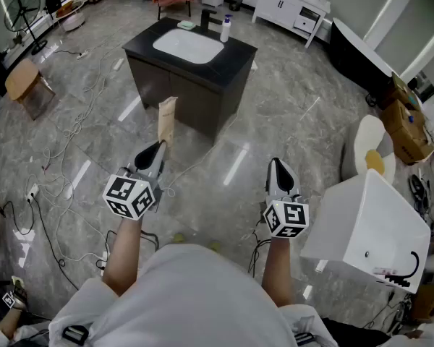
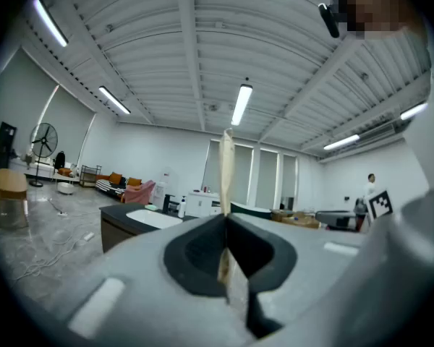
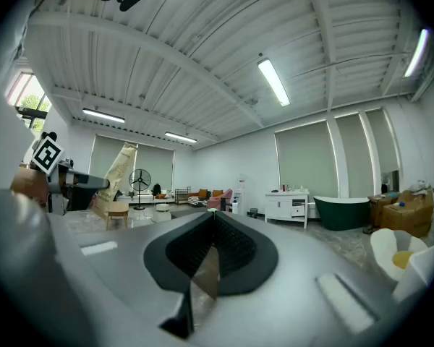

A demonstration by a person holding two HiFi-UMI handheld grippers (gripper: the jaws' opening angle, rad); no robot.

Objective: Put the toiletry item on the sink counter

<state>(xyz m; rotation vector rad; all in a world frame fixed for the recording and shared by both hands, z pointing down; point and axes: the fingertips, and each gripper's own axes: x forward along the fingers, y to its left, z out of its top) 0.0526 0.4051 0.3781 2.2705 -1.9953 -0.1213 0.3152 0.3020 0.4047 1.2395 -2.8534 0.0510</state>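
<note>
Left tongs (image 1: 158, 150) clamp the tan toiletry pouch (image 1: 166, 120) upright — right tongs (image 1: 278, 166) closed, empty

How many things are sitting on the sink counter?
2: a green item left of the faucet and a white bottle right of it. Smaller ones may be hidden.

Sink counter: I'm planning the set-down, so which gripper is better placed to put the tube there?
Left. The left gripper is shut on the tube and holds it upright. The right gripper is shut with nothing in it. The sink counter lies ahead.
</note>
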